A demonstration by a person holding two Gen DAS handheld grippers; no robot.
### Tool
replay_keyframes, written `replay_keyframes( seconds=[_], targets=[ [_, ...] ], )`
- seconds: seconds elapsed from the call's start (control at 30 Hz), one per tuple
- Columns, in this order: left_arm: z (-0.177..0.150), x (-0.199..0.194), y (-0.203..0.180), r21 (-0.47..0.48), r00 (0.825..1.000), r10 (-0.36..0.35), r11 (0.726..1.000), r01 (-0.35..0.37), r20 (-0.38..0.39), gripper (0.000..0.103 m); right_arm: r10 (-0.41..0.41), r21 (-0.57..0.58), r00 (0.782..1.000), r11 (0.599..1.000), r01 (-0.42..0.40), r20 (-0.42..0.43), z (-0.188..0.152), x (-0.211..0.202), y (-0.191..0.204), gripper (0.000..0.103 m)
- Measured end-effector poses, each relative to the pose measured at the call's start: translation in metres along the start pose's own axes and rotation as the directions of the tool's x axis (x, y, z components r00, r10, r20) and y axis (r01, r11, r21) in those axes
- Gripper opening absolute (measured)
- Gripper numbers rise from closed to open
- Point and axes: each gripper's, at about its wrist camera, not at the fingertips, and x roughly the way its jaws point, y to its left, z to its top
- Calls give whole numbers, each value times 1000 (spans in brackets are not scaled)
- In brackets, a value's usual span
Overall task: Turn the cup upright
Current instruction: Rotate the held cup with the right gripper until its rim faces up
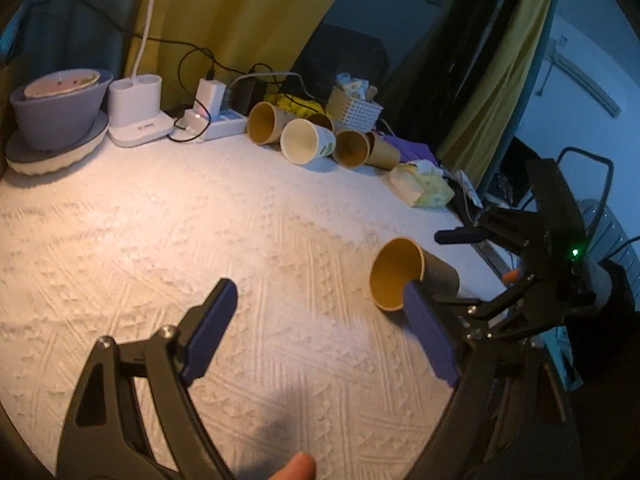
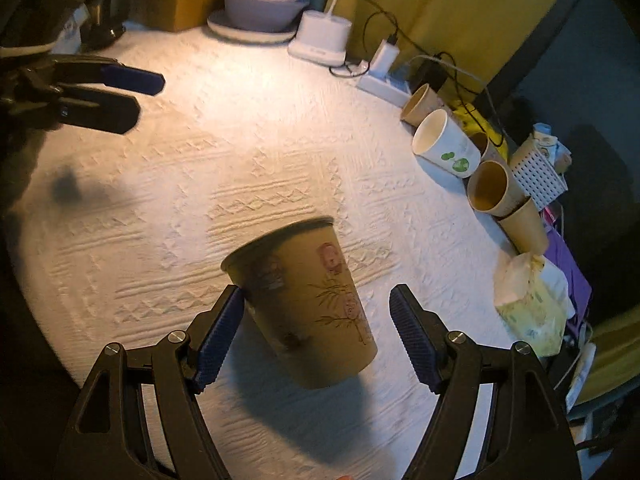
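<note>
A brown paper cup with a printed pattern lies on its side on the white textured tablecloth, its mouth pointing away from the right wrist camera. My right gripper is open with the cup between its blue pads; the left pad touches the cup, the right pad is apart. In the left wrist view the same cup shows its open mouth, with the right gripper around it. My left gripper is open and empty above the cloth, and shows at the left of the right wrist view.
Several paper cups lie on their sides at the table's far right edge, by a white basket, a power strip with cables and a tissue pack. A grey bowl on a plate stands at the back.
</note>
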Motion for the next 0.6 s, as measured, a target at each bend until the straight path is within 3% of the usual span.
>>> replay_keyframes(
  seconds=[0.33,0.5,0.57,0.6],
  targets=[
    [-1,7,22,-65,1000,-12,998,12,4,86,25,-68,996,997,-31,-88,16,18,3,78],
    [-1,6,21,-64,1000,-17,998,18,4,86,80,-17,985,996,-83,-155,21,32,-4,78],
    [-1,6,21,-62,1000,-15,998,15,5,86,106,6,981,994,-107,-159,22,33,-8,67],
    [-1,6,21,-61,1000,-13,998,13,6,86,113,13,981,994,-112,-158,24,32,-9,67]
  ],
)
